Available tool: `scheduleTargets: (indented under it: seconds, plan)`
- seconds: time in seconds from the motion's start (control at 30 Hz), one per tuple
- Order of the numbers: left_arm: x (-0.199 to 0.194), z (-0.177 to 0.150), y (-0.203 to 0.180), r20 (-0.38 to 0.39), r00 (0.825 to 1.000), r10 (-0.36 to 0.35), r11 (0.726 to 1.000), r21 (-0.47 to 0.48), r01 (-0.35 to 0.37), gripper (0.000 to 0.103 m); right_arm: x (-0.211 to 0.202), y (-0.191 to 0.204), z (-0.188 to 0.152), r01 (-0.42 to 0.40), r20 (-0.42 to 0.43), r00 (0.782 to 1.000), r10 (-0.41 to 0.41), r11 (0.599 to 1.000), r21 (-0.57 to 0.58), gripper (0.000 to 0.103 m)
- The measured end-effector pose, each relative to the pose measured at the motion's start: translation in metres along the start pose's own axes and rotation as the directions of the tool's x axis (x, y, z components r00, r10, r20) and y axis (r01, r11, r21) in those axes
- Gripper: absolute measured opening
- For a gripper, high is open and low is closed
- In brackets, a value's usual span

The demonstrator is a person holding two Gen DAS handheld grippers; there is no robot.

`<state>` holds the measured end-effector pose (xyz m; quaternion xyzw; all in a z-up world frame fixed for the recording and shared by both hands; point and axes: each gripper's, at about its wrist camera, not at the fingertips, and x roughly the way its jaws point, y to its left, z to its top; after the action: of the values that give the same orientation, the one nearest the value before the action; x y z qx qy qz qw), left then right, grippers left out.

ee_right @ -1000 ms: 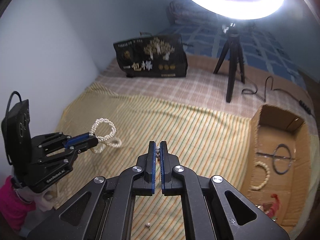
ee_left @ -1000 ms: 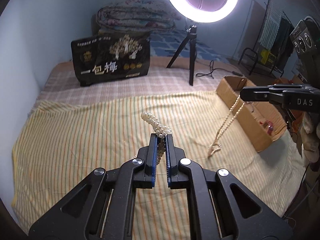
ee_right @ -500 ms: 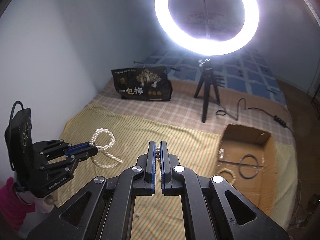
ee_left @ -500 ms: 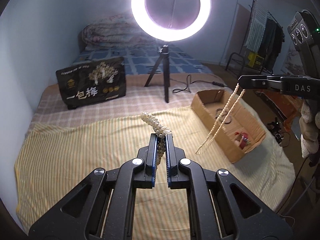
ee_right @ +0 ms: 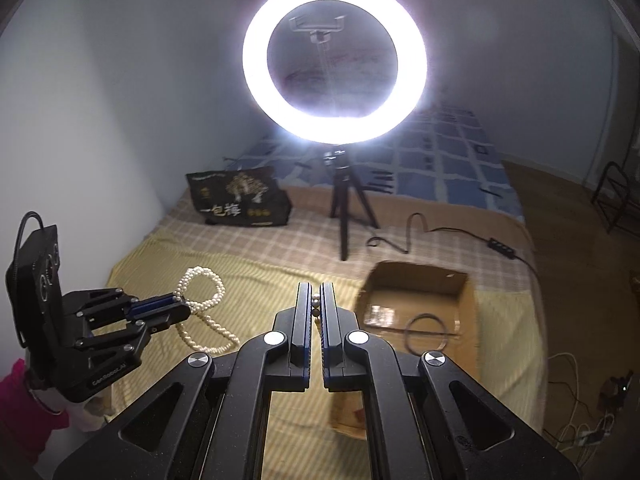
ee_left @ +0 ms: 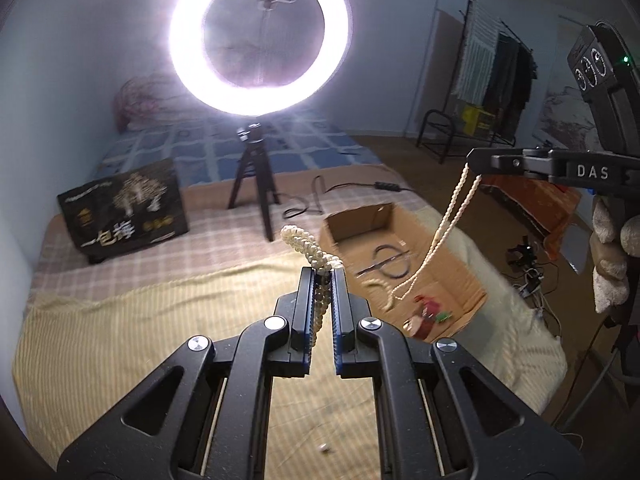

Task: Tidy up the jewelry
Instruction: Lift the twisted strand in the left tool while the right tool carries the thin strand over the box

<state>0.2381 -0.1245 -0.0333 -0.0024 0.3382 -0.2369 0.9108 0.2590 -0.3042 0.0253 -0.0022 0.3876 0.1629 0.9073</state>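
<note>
**Both strands up, box not yet reached**

Fingers (ee_left: 304,312) of our left gripper (ee_left: 322,280) are clamped on a multi-strand pearl necklace (ee_left: 306,246); its beads bunch up above the tips and run down between the blue pads. Our right gripper (ee_right: 317,300) is pinched shut on a thinner bead strand (ee_left: 442,236), only 2 or 3 beads showing at its tips in its own view, while the left view shows the strand hanging as a long loop in the air over the cardboard box (ee_left: 470,280).

We judge the step in hand to be carrying both pieces to that box, which sits right of centre on the striped sheet (ee_left: 120,340) and already holds a dark hoop (ee_left: 390,260), a pale bracelet and some red bits.

What could go wrong:
- The thin loop swings freely, so it may catch on the box wall or drape over the rim when we let go.
- If we bring the 2 grippers close together, the strands could tangle.
- Our right grip holds very few beads, so a jerk could slip them out.
- 1 loose white bead (ee_left: 324,448) lies near us on the sheet; it is easily missed.
</note>
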Motion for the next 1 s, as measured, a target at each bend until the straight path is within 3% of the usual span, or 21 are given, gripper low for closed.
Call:
scheduleTargets:
  seconds: [0.6, 1.0]
  plan:
    - [0.059, 0.034, -0.073, -0.004, 0.994, -0.109, 0.993, 0.046, 0.109, 0.005, -0.014, -0.073, -0.026, 0.098, -0.014, 0.995, -0.097, 0.994, 0.057, 0.002]
    - [0.103, 0.036, -0.092, -0.041, 0.99, -0.132, 0.991, 0.029, 0.133, 0.005, 0.005, -0.101, -0.054, 0.107, -0.065, 0.993, -0.101, 0.989, 0.097, 0.002]
